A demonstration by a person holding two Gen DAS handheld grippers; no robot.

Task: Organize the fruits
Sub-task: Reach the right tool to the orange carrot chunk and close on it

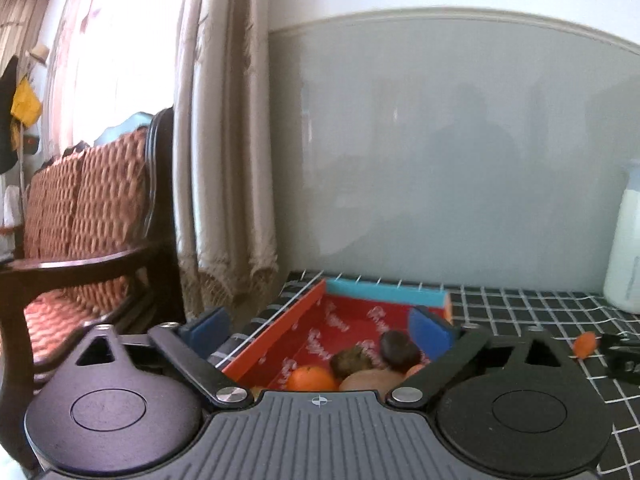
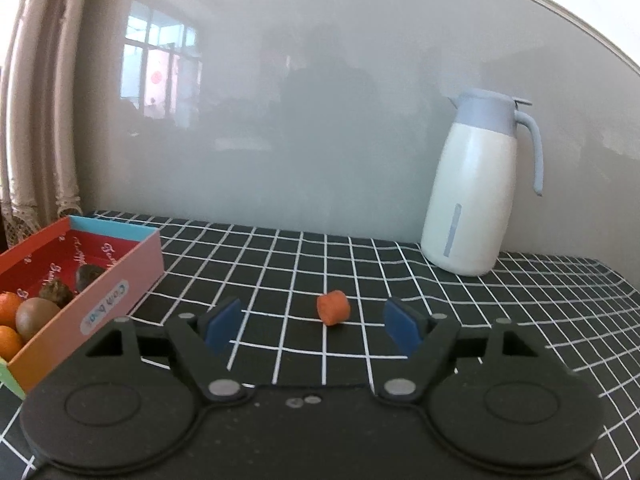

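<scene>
A red cardboard box (image 1: 280, 336) lies on the black checked cloth. In it are an orange (image 1: 310, 378), a brown kiwi (image 1: 372, 380) and two dark rough fruits (image 1: 398, 350). My left gripper (image 1: 320, 332) hangs open over the box's near end with nothing between its blue pads. In the right wrist view the same box (image 2: 120, 280) is at the left with the kiwi (image 2: 38, 314) and oranges (image 2: 8, 340) in it. A small orange chunk (image 2: 334, 307) lies on the cloth. My right gripper (image 2: 313, 326) is open, and the chunk sits just ahead of its fingertips, untouched.
A white jug with a pale blue lid (image 2: 468, 200) stands at the back right against the grey wall. A wicker armchair (image 1: 100, 220) and a beige curtain (image 1: 224, 160) are left of the table. The checked cloth (image 2: 400, 264) runs to the table's right edge.
</scene>
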